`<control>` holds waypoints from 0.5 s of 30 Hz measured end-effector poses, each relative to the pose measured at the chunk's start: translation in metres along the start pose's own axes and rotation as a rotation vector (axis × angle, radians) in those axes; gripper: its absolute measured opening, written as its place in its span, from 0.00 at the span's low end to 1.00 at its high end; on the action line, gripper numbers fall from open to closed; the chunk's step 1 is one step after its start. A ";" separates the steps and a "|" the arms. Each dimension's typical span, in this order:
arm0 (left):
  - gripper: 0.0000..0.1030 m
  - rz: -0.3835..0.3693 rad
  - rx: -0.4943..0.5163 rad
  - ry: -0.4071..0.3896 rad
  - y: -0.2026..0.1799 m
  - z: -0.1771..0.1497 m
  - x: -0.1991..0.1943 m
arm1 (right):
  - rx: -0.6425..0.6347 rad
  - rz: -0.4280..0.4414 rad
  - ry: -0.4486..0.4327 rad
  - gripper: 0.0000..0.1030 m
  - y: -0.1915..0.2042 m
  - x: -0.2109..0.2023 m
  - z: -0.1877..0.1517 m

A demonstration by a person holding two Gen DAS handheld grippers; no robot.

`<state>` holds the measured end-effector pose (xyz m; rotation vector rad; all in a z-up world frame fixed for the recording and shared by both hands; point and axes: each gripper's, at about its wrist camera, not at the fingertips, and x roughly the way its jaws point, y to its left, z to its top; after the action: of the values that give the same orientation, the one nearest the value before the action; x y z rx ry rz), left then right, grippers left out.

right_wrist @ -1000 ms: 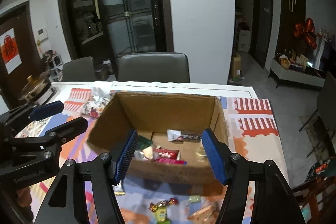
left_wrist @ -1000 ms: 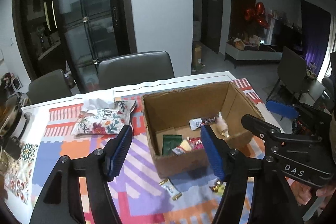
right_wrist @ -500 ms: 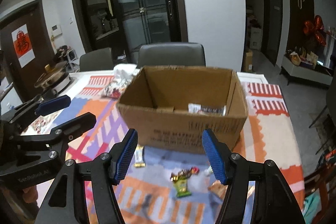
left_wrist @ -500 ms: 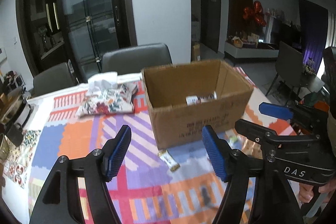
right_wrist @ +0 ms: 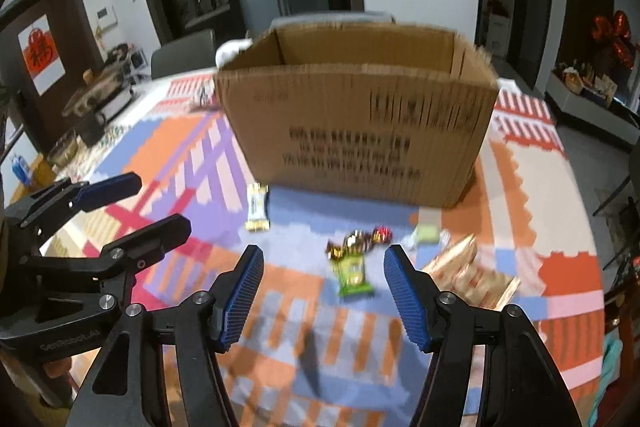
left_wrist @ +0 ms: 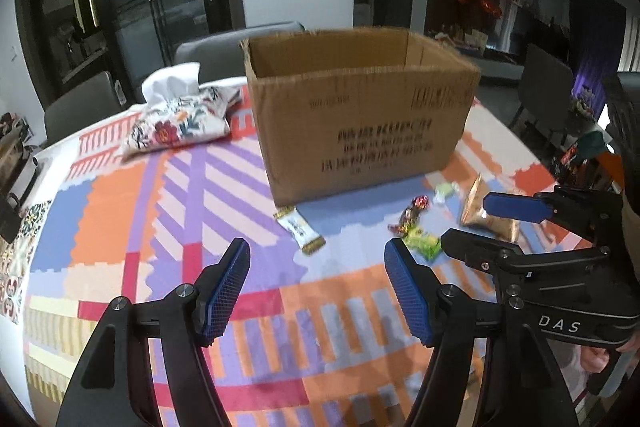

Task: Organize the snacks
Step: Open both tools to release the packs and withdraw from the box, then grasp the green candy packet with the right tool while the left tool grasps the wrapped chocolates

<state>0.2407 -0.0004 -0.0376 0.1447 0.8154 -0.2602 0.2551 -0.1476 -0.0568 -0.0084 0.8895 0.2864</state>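
Surface: patterned tablecloth (left_wrist: 120,211) in orange, purple and red
Landmark: cardboard box (left_wrist: 360,115), open-topped
Left gripper (left_wrist: 316,287): spread wide, holding nothing, in front of the box
Right gripper (right_wrist: 323,291): spread wide, holding nothing, in front of the box
White bar (right_wrist: 257,207): just before the box's front-left corner
Green packet (right_wrist: 352,273): before the box, touching the red-gold candy (right_wrist: 360,237)
Gold pouch (right_wrist: 468,275): before the box's right corner
Tissue pack (left_wrist: 180,119): left of the box

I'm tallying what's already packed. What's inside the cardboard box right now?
Only the bare inner walls of the cardboard box show from both wrist views. Its front wall hides the floor, so any contents are out of sight. A white snack bar lies outside, in front.
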 end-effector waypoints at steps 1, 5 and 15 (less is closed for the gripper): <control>0.67 -0.002 0.003 0.011 -0.001 -0.003 0.005 | -0.003 0.006 0.014 0.55 -0.001 0.004 -0.003; 0.67 -0.008 0.012 0.043 -0.005 -0.011 0.019 | -0.011 0.023 0.064 0.52 -0.005 0.022 -0.011; 0.67 -0.023 0.020 0.104 -0.010 -0.012 0.049 | -0.008 0.014 0.146 0.43 -0.016 0.060 -0.013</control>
<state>0.2615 -0.0153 -0.0825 0.1685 0.9180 -0.2849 0.2848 -0.1497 -0.1123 -0.0306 1.0334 0.3055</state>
